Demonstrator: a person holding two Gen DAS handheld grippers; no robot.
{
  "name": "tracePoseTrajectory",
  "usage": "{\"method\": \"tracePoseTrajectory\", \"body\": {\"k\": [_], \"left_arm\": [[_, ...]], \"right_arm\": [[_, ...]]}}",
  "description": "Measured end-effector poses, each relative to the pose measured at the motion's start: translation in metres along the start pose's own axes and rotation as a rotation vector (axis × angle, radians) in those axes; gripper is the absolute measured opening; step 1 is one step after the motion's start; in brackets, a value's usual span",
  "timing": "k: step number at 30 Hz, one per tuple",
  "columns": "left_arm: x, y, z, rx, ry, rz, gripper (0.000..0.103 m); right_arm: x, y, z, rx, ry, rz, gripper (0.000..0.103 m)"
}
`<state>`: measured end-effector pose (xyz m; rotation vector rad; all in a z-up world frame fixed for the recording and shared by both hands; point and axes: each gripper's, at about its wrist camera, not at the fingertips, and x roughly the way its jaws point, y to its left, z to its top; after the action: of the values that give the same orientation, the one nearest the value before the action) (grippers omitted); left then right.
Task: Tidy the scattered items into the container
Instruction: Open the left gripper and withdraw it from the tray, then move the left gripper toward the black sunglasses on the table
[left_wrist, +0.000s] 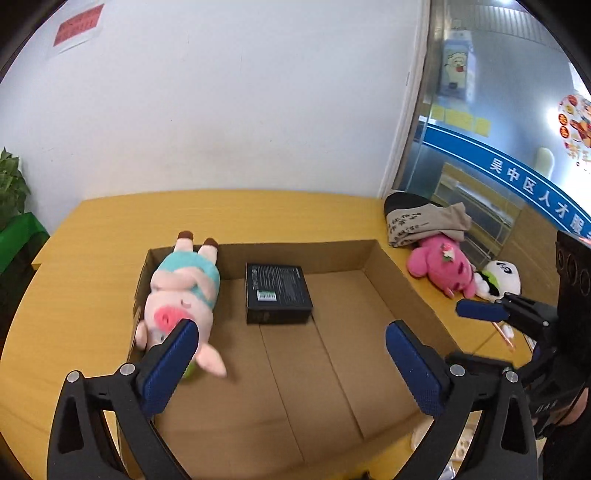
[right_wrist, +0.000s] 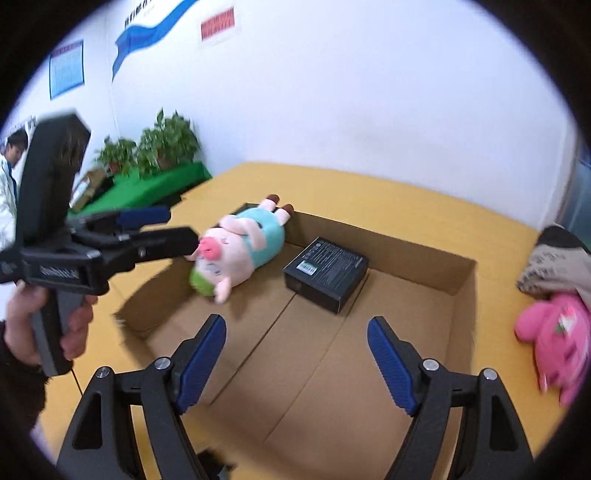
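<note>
1. Box: open cardboard, on the yellow table; its near edge is cut off at the bottom of both views.
2. Pig: pink plush in a teal garment, lying along the box's left wall, feet propped on the far rim. A green patch under its head is partly hidden; what it is cannot be told.
3. Black carton: flat on the box floor near the far wall, apart from the pig. It carries small white print and a green-and-white barcode label, too small to read.
4. Outside the box, at the table's right end: a pink toy, a white toy and a beige cloth with dark lettering, illegible. In the right wrist view the pink toy is blurred and cut by the frame.
5. Left gripper: jaws spread wide above the box floor, nothing between them. One finger overlaps the pig's snout in the left wrist view; contact appears unlikely but is not certain.
6. Right gripper: jaws well apart over the box, holding nothing.
7. Writing: a blue band on the glass at right reads "吴中区人才", the rest cut off. A red notice on the wall is unreadable.
</note>
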<state>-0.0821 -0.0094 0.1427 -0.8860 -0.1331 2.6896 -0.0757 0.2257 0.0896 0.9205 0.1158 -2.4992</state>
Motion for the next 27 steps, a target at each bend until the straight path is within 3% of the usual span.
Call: {"method": "tracePoseTrajectory", "body": {"k": [7,12,16,27], "left_arm": [[-0.043,-0.019,-0.057,0.006,0.000,0.049,0.103],[-0.059,-0.024,-0.084,-0.009,0.005,0.089,0.103],[-0.065,-0.027,-0.099,-0.017,0.016,0.114,0.103],[-0.065,-0.044,-0.115,-0.023,0.055,0.074,0.103]], "right_arm": [[-0.028,0.017,-0.041,0.041,0.021,-0.078,0.080],[-0.036,0.028,-0.068,0.082,0.040,-0.072,0.080],[-0.042,0.038,-0.083,0.086,0.051,-0.067,0.080],[-0.050,0.046,-0.103,0.105,0.073,-0.045,0.080]]}}
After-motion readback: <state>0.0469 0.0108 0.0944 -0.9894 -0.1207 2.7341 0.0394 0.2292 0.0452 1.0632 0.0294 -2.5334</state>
